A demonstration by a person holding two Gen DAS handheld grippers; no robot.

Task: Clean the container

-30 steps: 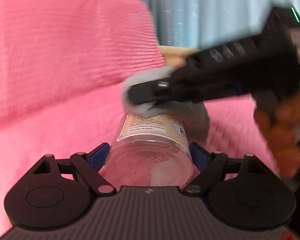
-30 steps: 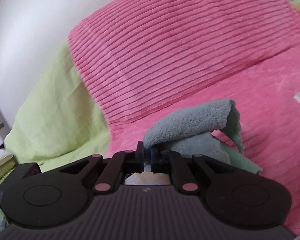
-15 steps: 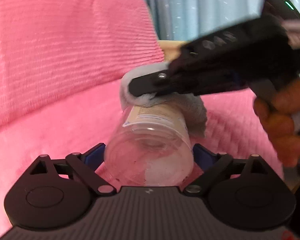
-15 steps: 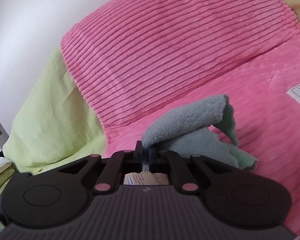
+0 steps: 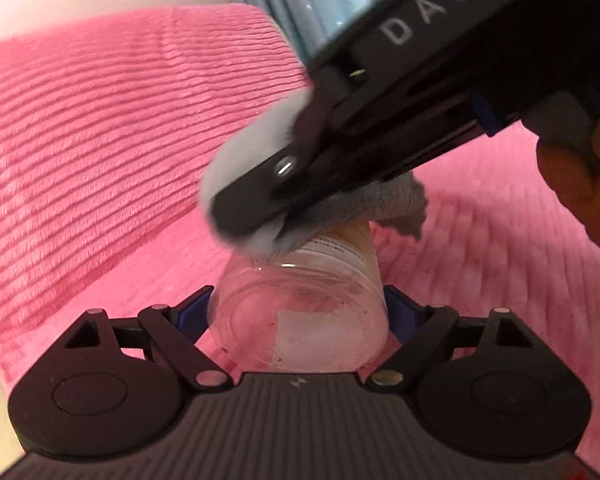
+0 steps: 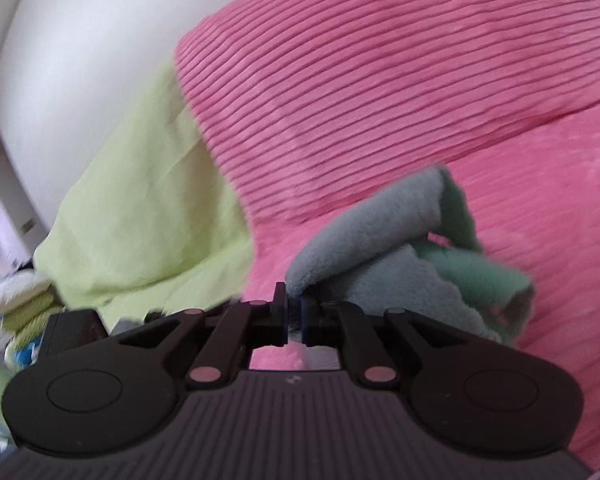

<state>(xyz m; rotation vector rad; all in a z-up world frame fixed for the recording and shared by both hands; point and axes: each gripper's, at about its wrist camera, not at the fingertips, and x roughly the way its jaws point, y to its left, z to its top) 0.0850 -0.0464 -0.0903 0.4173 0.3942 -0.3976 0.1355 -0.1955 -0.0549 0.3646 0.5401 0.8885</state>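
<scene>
My left gripper (image 5: 300,316) is clamped on the clear plastic jar (image 5: 300,320), its blue pads pressed against the jar's sides at 9 and 3 o'clock, with the bottom of the jar facing the left camera at 6 o'clock. My right gripper (image 6: 294,312) is pinched nearly closed on a fold of the grey cloth (image 6: 384,256), and the rest of the cloth bunches out toward 2 o'clock over the pink blanket (image 6: 380,80).

A second ago the right tool lay flatter and farther off, out toward 3 o'clock in the left view. Now it has swung in close and steep from 1 o'clock, filling the upper right of that view, and the cloth (image 5: 252,168) has slid toward 10 o'clock across the far end of the jar. The jar has also tipped, so more of its base and less of its label shows. I read this as a wiping stroke around the mouth or upper wall, though motion blur keeps me from saying whether the cloth goes inside.

Faint reddish specks still show through the base, so I judge the cleaning is unfinished and the inside needs more passes.
</scene>
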